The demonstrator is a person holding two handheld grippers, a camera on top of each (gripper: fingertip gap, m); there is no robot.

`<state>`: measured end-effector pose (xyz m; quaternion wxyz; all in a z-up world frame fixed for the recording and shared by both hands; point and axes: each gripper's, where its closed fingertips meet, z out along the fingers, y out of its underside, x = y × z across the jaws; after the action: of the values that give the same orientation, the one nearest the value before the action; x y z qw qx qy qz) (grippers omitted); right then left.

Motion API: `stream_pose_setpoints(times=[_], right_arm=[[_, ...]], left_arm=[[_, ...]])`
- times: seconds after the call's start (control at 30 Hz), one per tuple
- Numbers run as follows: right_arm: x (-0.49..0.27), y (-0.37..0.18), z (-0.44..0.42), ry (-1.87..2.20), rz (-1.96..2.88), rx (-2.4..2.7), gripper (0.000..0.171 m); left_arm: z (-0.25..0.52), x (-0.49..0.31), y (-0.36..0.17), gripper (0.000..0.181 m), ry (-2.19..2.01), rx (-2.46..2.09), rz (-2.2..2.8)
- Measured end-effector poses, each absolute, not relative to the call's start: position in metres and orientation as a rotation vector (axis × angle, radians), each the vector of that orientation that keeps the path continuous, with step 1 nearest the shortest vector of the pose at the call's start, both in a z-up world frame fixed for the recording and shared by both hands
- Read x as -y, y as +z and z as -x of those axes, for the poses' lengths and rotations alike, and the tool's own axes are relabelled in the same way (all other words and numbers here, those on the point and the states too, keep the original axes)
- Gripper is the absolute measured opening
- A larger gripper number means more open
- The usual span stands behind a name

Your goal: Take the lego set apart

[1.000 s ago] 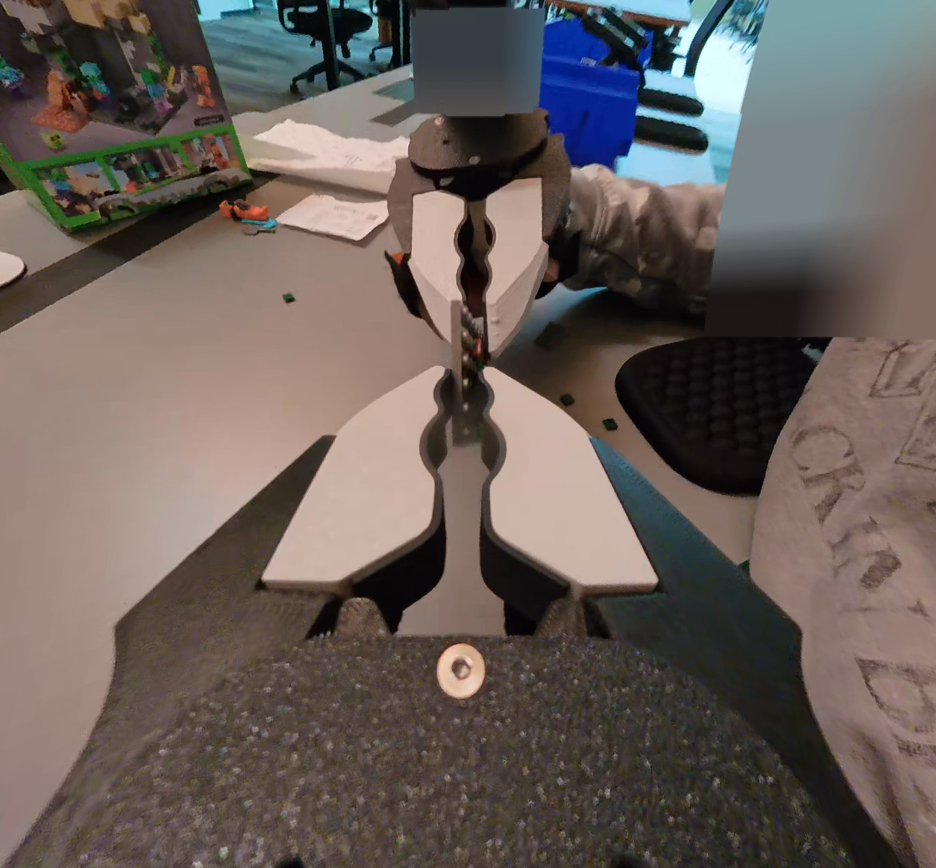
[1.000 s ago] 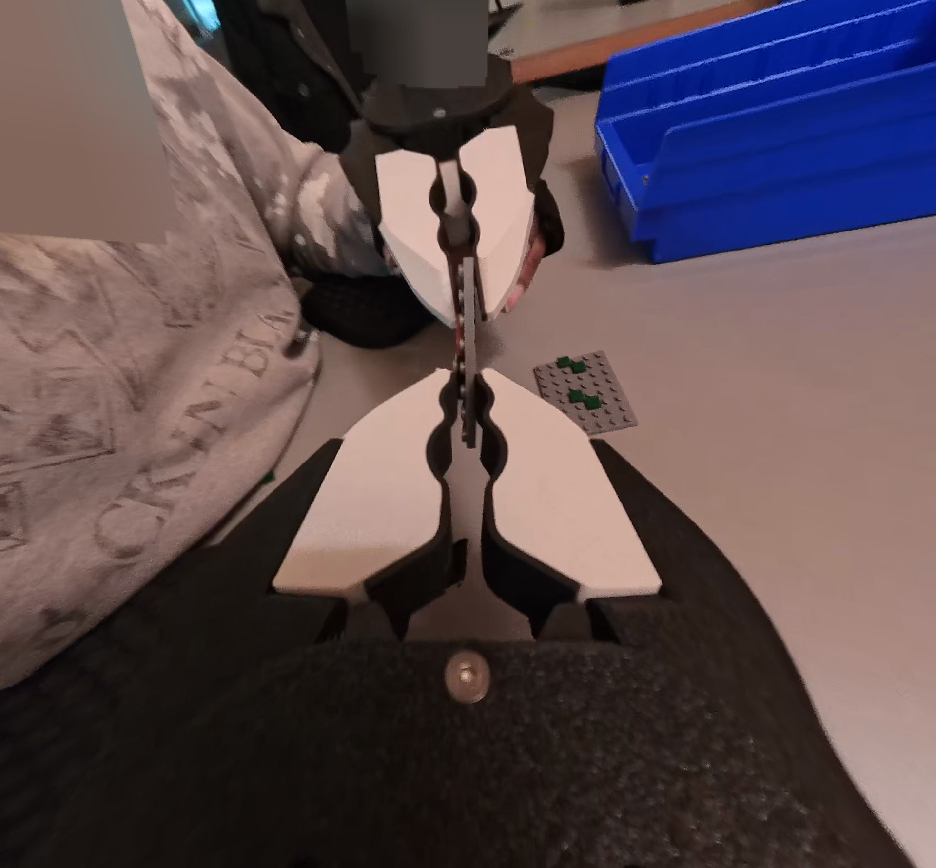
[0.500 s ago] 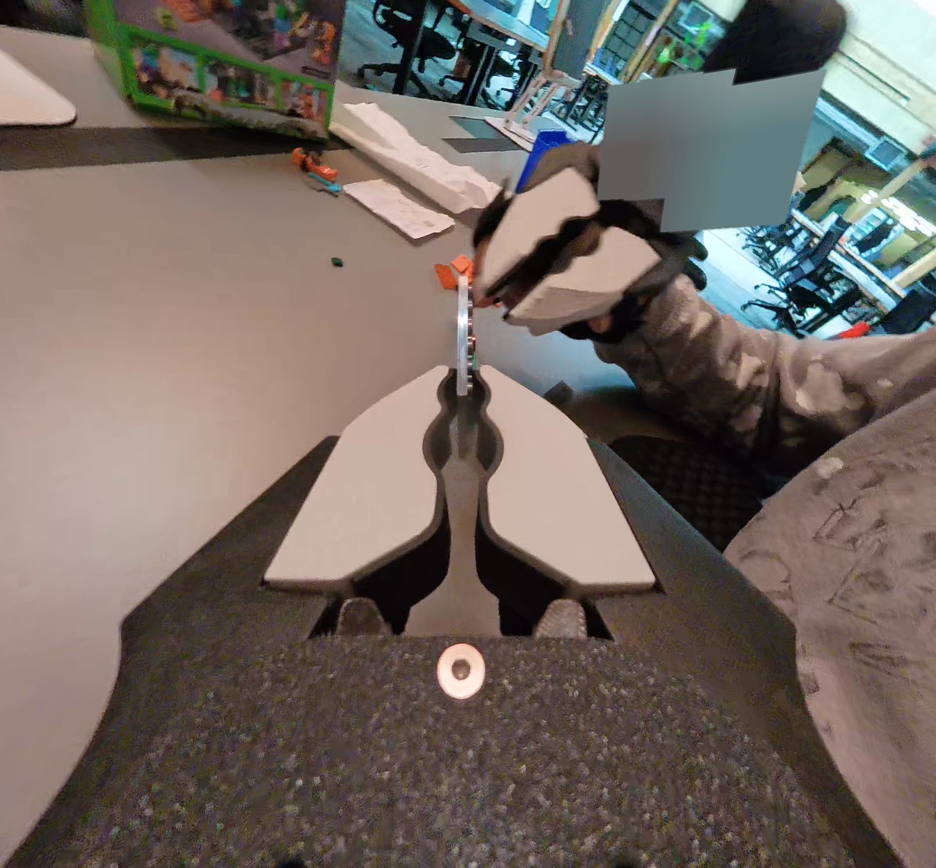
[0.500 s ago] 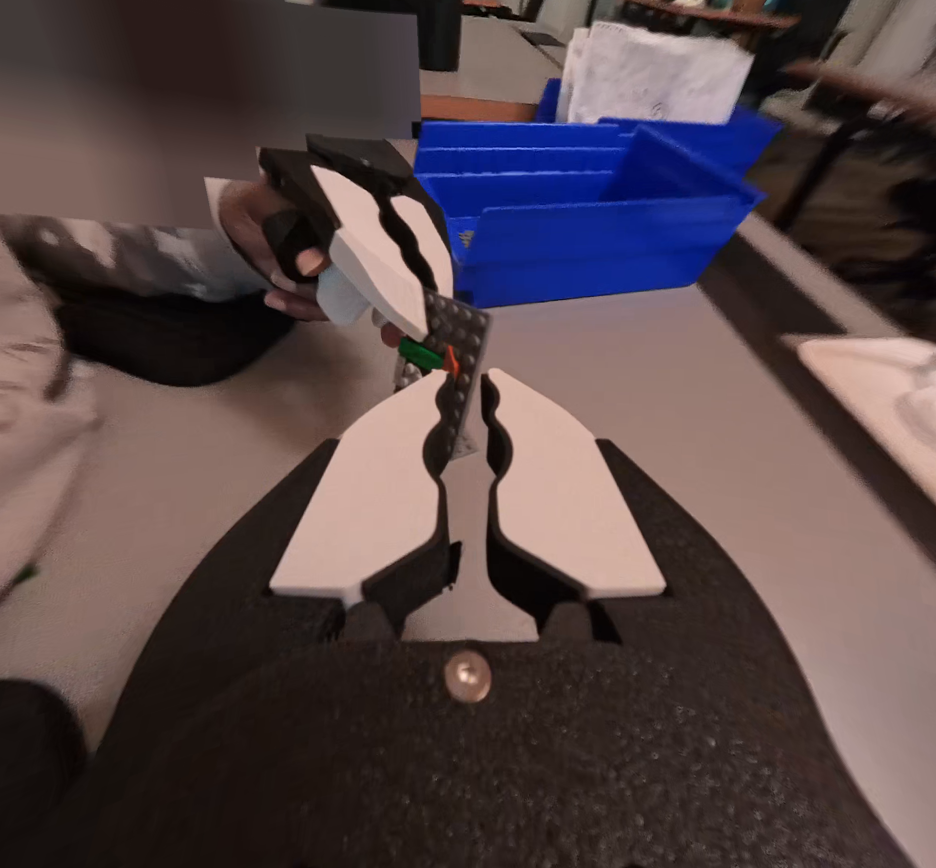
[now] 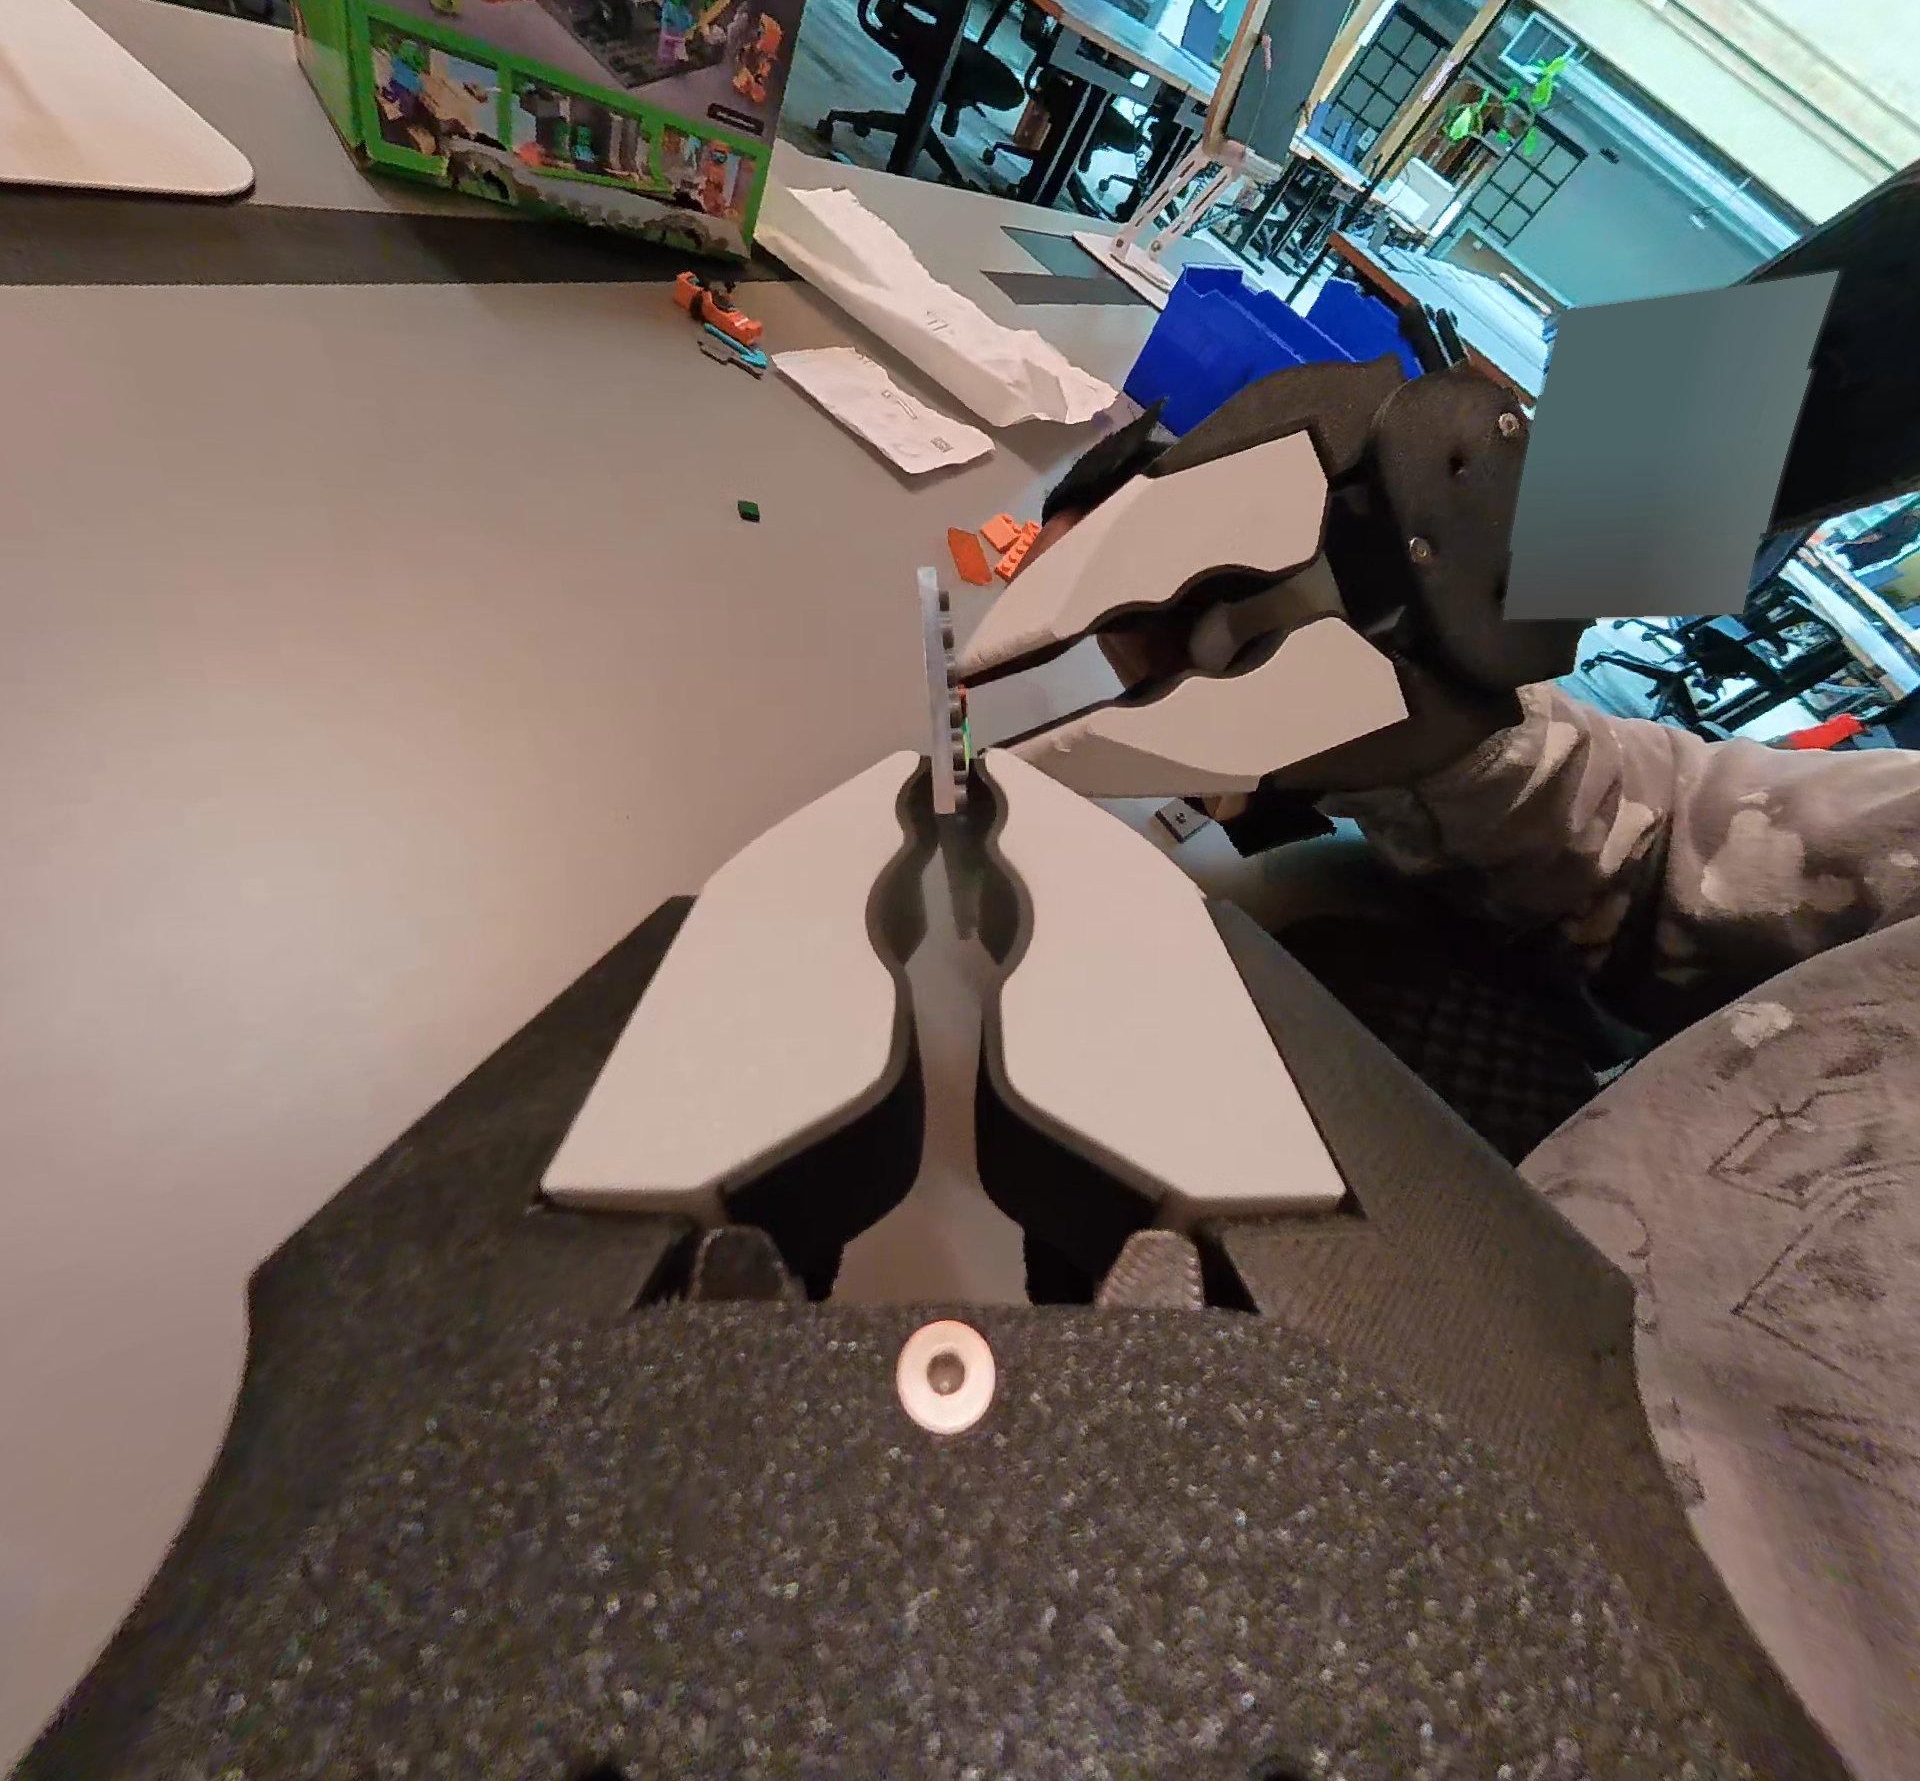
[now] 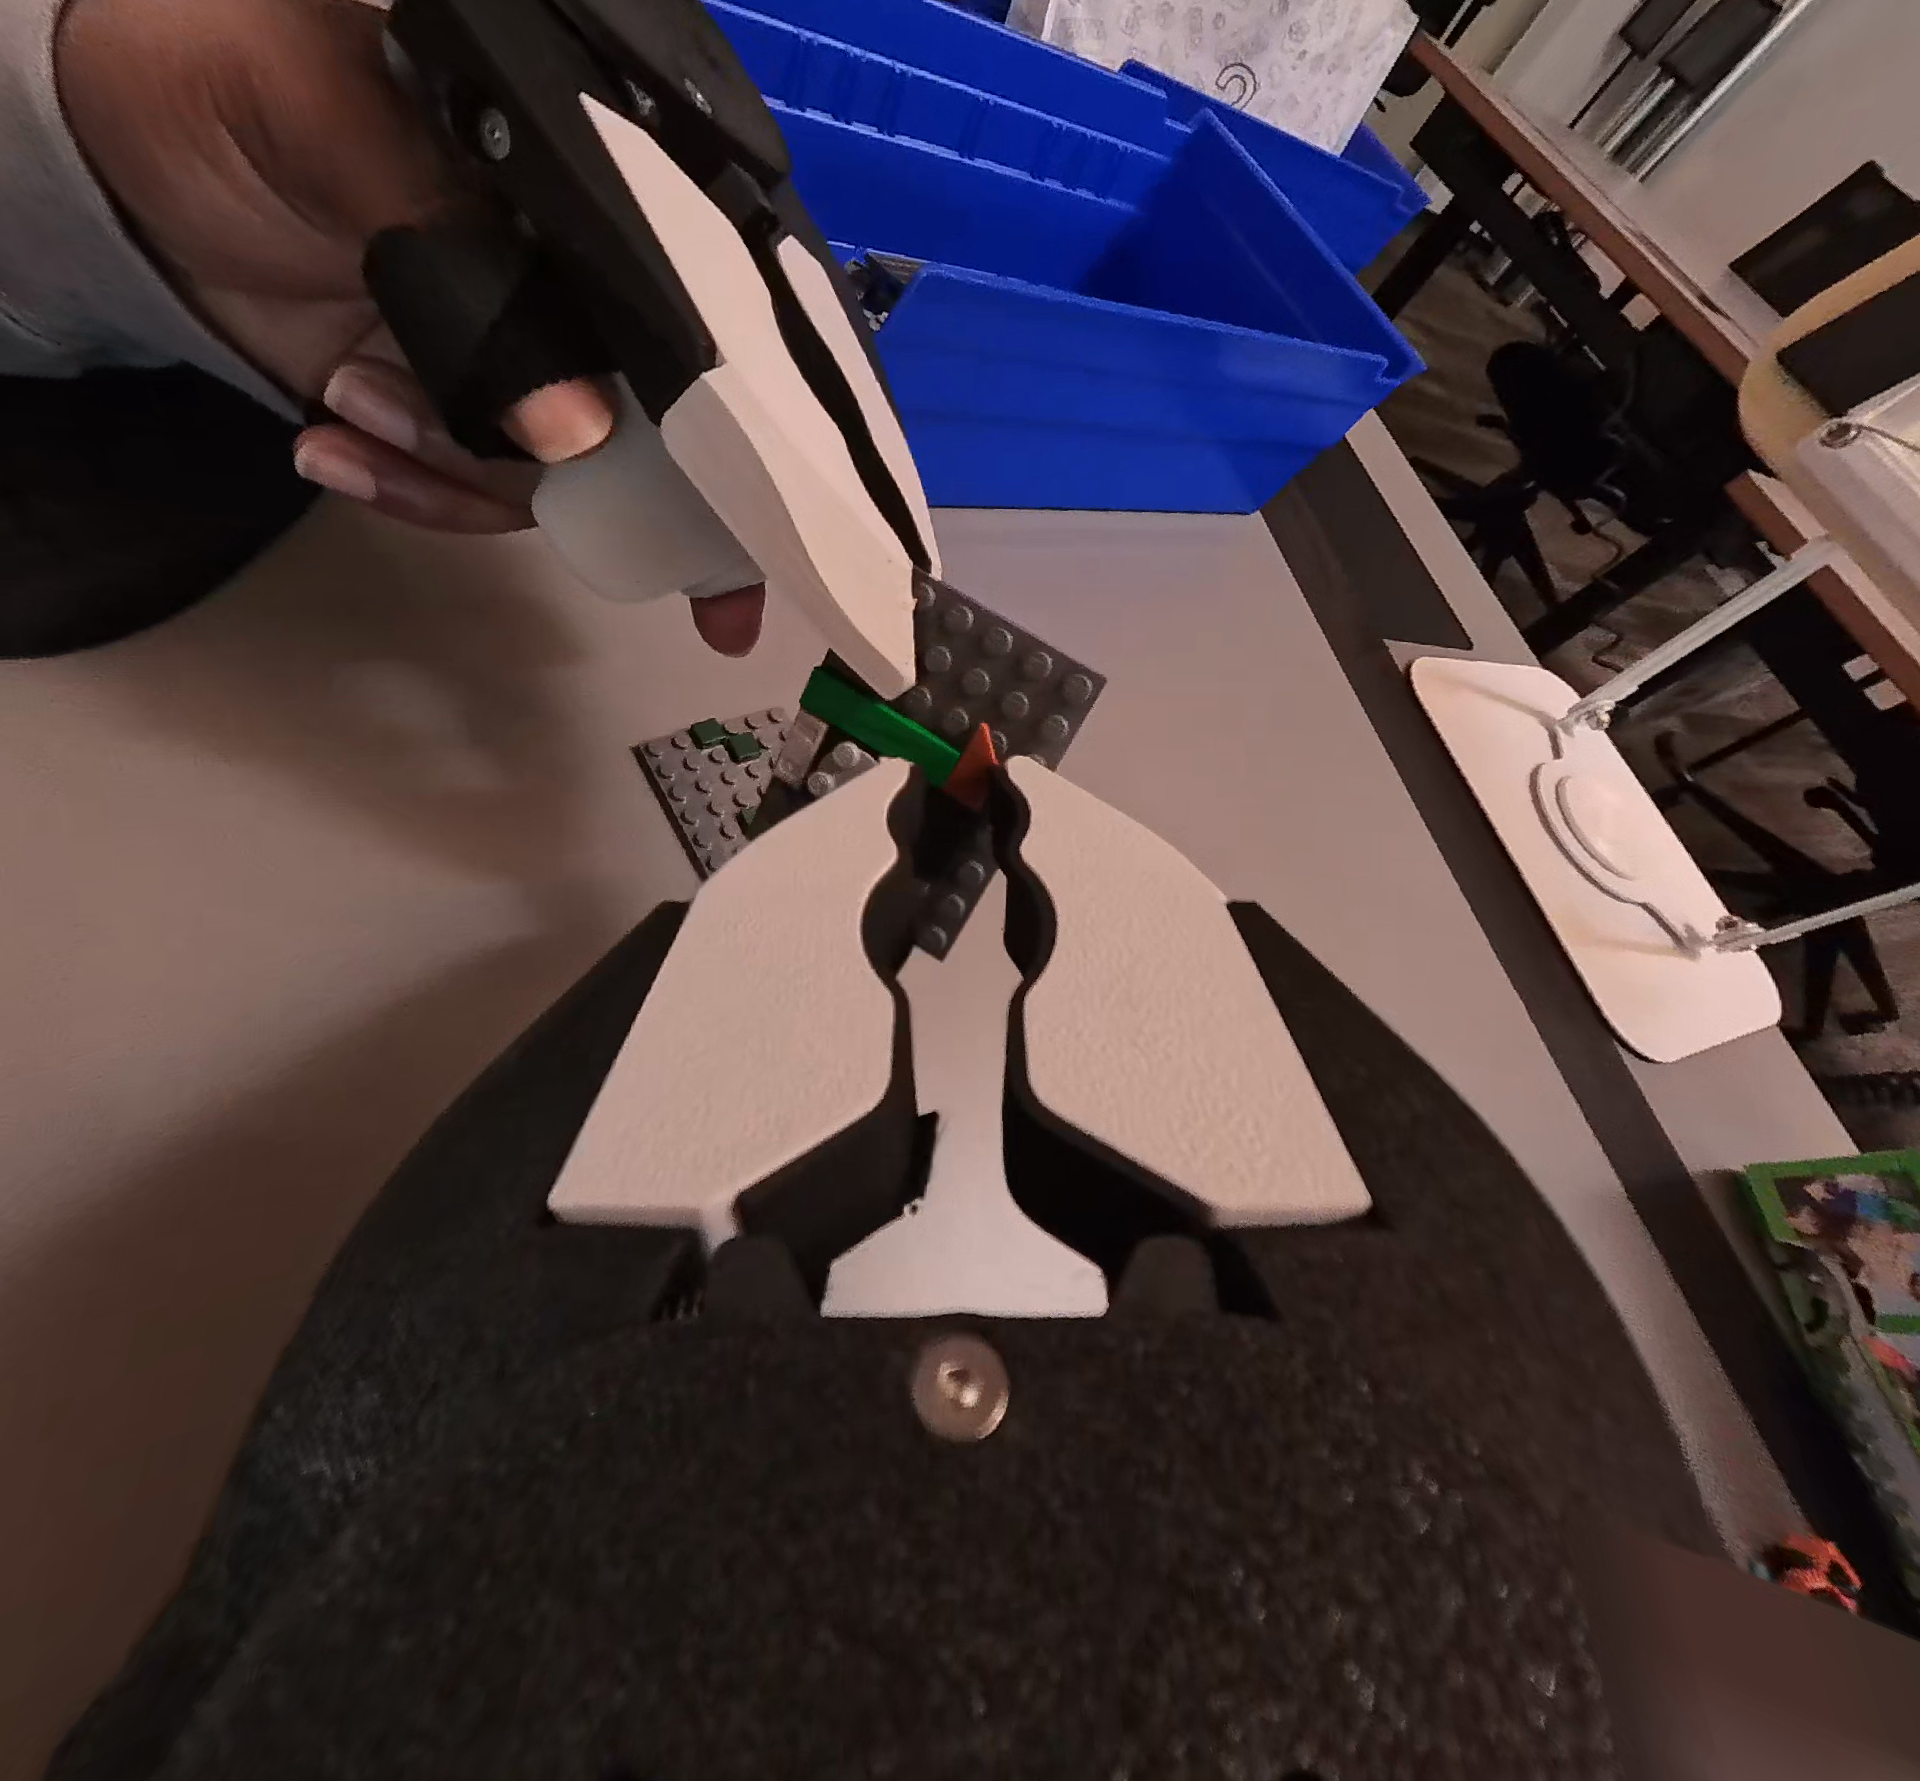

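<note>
Lego plate (image 6: 1003, 692) is staying pinched in left gripper (image 5: 958, 775); right gripper (image 6: 951, 781), turned sideways now, is nipping the green piece (image 6: 883, 725).

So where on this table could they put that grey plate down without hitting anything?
The widest bare stretch of table lies left of the left gripper, below the lego box. It is crowded by the paper sheets, orange pieces and blue bins. The right gripper faces another grey plate.
</note>
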<state>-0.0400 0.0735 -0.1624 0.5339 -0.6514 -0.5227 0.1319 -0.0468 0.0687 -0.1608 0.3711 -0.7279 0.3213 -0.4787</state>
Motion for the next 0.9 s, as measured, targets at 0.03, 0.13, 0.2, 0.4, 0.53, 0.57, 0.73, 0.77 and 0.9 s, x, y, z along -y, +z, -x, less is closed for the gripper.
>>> stream_pose_setpoints(times=[0.03, 0.13, 0.2, 0.4, 0.53, 0.57, 0.73, 0.77, 0.9], right_arm=[[-0.074, -0.163, 0.040, 0.313, 1.559, 1.236, 0.012], [-0.074, -0.165, 0.041, 0.325, 1.572, 1.223, 0.014], [-0.076, -0.163, 0.040, 0.370, 1.602, 1.183, 0.010], [-0.084, -0.161, 0.039, 0.535, 1.714, 0.971, 0.006], [-0.088, -0.158, 0.040, 0.479, 1.693, 0.939, 0.006], [-0.088, -0.158, 0.040, 0.462, 1.688, 0.947, 0.006], [-0.086, -0.159, 0.042, 0.359, 1.650, 1.021, 0.005], [-0.085, -0.158, 0.042, 0.354, 1.639, 1.032, 0.005], [-0.083, -0.161, 0.042, 0.343, 1.631, 1.076, 0.005]], left_arm=[[0.047, -0.069, -0.161, 0.006, -1.214, -0.830, 1.866], [0.047, -0.068, -0.164, 0.006, -1.187, -0.851, 1.869], [0.047, -0.068, -0.164, 0.006, -1.150, -0.860, 1.860], [0.046, -0.074, -0.164, 0.006, -0.944, -0.869, 1.807], [0.045, -0.075, -0.161, 0.007, -0.850, -0.883, 1.778], [0.044, -0.075, -0.161, 0.007, -0.825, -0.894, 1.773], [0.044, -0.072, -0.162, 0.008, -0.738, -0.955, 1.746], [0.044, -0.071, -0.163, 0.008, -0.721, -0.972, 1.739], [0.044, -0.070, -0.164, 0.008, -0.676, -1.013, 1.722]])
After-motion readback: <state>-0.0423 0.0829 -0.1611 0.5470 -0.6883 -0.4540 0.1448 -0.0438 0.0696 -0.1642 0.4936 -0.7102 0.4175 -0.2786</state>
